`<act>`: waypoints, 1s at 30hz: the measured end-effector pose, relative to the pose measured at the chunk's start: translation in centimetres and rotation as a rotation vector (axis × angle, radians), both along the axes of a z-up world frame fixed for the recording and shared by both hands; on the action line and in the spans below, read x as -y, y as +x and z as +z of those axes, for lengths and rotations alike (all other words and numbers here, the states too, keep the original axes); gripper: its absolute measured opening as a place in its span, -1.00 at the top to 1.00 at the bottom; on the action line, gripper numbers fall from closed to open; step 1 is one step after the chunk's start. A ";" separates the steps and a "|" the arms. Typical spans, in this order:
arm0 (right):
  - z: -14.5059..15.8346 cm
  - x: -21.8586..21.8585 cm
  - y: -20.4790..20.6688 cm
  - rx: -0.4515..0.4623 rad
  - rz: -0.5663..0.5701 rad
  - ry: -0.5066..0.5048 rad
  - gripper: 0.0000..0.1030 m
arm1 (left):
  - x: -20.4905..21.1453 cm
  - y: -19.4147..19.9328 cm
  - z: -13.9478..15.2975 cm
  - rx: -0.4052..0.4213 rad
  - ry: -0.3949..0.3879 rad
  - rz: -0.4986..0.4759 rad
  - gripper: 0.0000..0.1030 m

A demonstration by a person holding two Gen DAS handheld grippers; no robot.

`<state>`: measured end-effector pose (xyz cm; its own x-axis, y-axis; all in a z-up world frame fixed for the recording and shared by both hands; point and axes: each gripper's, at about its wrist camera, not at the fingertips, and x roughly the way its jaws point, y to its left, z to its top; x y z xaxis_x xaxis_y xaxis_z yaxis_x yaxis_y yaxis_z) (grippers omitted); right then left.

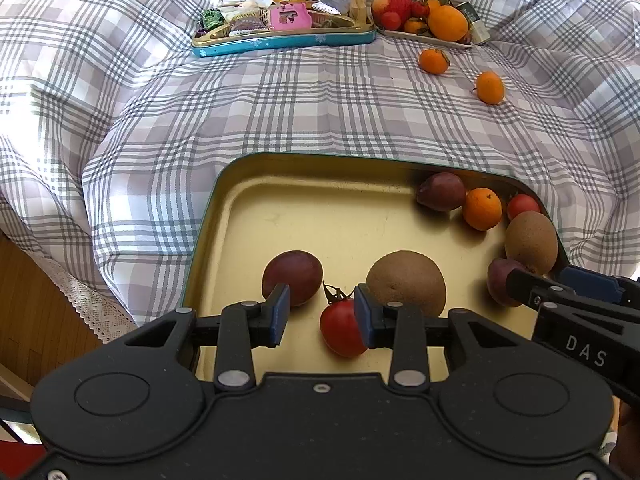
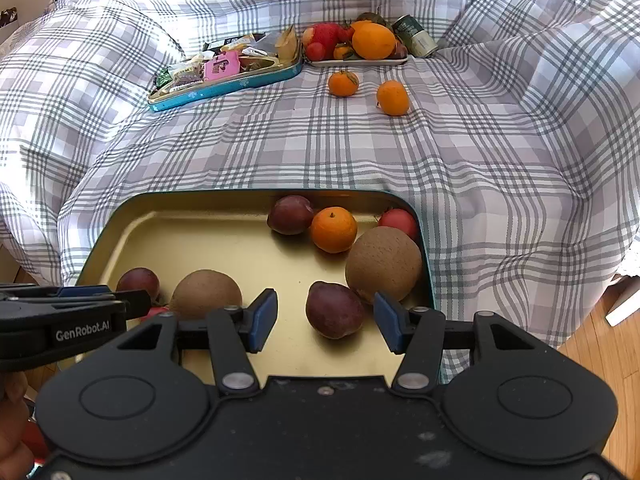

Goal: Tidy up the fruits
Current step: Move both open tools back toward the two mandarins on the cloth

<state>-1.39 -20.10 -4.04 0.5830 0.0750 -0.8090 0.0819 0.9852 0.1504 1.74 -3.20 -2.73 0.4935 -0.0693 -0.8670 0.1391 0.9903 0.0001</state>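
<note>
A gold tin tray (image 1: 280,216) holds several fruits on the checked cloth. My left gripper (image 1: 321,316) is open just above a red tomato (image 1: 340,330), with a purple passion fruit (image 1: 292,276) to its left and a brown kiwi (image 1: 406,284) to its right. My right gripper (image 2: 326,320) is open around a purple passion fruit (image 2: 334,314) without touching it, next to a big kiwi (image 2: 383,262). A mandarin (image 2: 333,229), another passion fruit (image 2: 290,214) and a small tomato (image 2: 398,222) lie in the tray's far corner. The tray (image 2: 180,232) also shows in the right wrist view.
Two loose mandarins (image 2: 343,83) (image 2: 393,97) lie on the cloth. A white plate (image 2: 356,62) piled with fruit stands at the back beside a blue tin (image 2: 224,80) of snacks and a green can (image 2: 416,38). Wooden floor (image 2: 600,344) lies past the edge.
</note>
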 end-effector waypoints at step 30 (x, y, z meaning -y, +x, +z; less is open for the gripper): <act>0.5 5.4 8.6 0.136 -0.100 -0.011 -0.10 | 2.2 11.7 1.1 -0.015 -0.068 -0.111 0.13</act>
<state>7.18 -25.52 -3.53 0.6915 0.0022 -0.7224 0.1595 0.9748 0.1557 13.42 -5.41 -1.64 0.4668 -0.1821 -0.8654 0.2475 0.9664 -0.0698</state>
